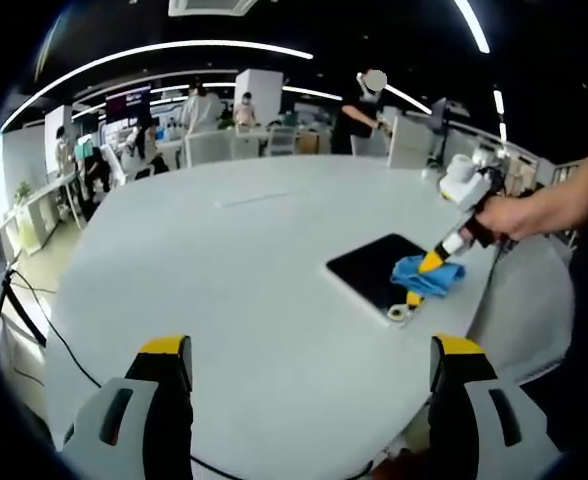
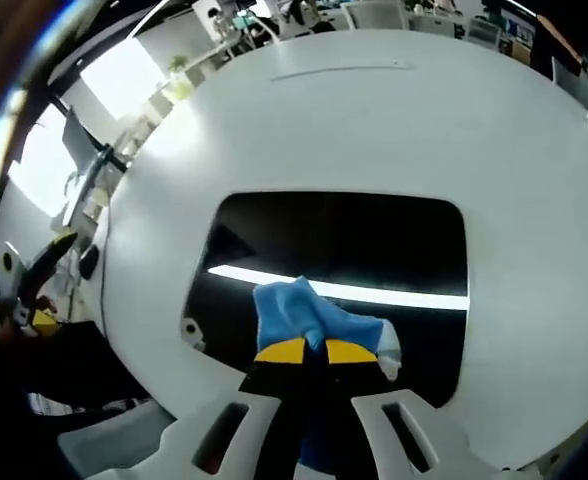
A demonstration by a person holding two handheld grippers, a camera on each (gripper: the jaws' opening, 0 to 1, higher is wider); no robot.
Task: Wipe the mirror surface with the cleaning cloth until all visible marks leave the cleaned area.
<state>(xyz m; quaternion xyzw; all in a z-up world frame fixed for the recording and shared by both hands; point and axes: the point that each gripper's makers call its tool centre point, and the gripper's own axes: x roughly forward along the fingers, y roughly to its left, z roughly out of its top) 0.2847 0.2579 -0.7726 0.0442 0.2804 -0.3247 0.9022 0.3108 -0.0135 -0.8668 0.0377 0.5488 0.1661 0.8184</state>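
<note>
The flat rectangular mirror with rounded corners and a white frame (image 2: 339,240) lies face up on the round white bench (image 1: 244,260), near the edge closest to the person. Its glass reflects a bright strip of ceiling light.

The right tongs (image 2: 307,351), tipped in yellow, are clenched on the crumpled blue cleaning cloth (image 2: 309,315). The cloth is pressed to the glass in the near part of the mirror, just inside the frame. In the left gripper view the same right tongs come in from the right, held by a hand (image 1: 509,215), with the cloth touching the mirror's near corner.

The left tongs (image 1: 309,350) are released, jaws well apart and grasping nothing. They hover above bare bench, well apart from the mirror.

Marks on the glass cannot be made out at this resolution, so progress cannot be judged from the surface itself.

Hazards from this position:
- The mirror sits near the bench edge and nothing steadies it. A stroke pushed toward that edge could slide it outward or off the bench.
- The cloth is bunched, so its contact patch is small. Strokes may leave unwiped bands, most likely toward the far side of the glass.
- Only a fold is gripped. Drag on the glass could pull the cloth free, or bring the yellow tips into contact with the mirror.
</note>
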